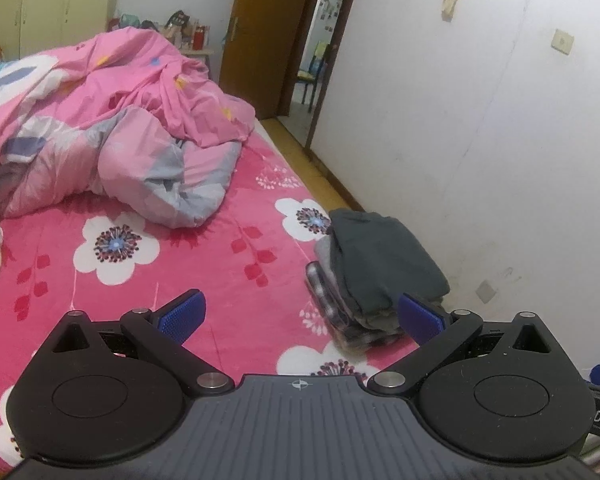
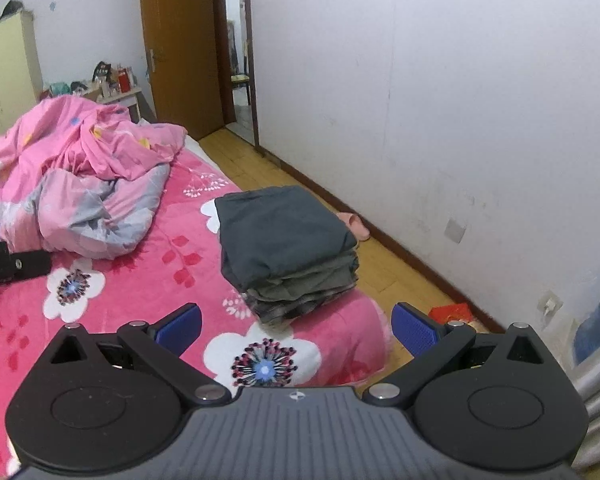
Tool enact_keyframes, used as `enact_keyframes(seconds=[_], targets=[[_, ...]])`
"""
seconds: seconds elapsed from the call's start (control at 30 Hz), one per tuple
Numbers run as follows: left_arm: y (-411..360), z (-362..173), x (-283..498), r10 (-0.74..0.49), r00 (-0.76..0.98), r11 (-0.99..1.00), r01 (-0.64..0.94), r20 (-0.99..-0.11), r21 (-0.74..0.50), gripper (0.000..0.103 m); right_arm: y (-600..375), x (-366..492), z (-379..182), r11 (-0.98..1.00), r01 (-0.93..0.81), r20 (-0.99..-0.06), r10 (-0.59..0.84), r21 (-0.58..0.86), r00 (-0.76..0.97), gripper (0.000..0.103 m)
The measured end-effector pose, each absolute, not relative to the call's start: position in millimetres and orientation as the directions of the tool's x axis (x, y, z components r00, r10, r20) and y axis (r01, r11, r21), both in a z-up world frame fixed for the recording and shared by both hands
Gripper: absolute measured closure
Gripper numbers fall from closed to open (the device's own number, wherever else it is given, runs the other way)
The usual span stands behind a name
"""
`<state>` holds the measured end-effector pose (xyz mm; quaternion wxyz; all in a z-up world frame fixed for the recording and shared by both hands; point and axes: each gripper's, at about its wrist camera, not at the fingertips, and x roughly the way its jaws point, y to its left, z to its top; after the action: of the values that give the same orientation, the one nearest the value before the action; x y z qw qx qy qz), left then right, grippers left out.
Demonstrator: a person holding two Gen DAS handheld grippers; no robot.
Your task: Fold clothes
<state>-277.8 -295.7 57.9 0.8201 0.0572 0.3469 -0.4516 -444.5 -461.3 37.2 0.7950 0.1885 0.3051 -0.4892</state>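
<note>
Both grippers spread wide, holding nothing, hovering over the bed.
I've got the left gripper (image 1: 302, 316) and right gripper (image 2: 296, 326) level, pointing forward; the folded clothes stack (image 2: 286, 246) sits at the floral sheet's (image 2: 140, 280) edge, ahead of both.

Bare bed (image 2: 148, 280) lay open between the quilt (image 2: 80, 184) and the stack (image 2: 288, 248) at the bed's edge; the wall (image 2: 460, 100) stood beyond a floor strip.

We've got a neat stack of folded clothes (image 2: 288, 252), dark grey on top, at 12 o'clock by the bed's edge.
</note>
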Motion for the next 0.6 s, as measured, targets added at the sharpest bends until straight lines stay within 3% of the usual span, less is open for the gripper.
enact_keyframes(seconds=[0.6], targets=[[-293.8, 64.3, -284.7, -0.648, 0.434, 0.661, 0.729, -0.626, -0.179, 0.0, -460.7, -450.5, 29.3, 0.451, 0.892, -0.689, -0.642, 0.014, 0.336, 0.0]])
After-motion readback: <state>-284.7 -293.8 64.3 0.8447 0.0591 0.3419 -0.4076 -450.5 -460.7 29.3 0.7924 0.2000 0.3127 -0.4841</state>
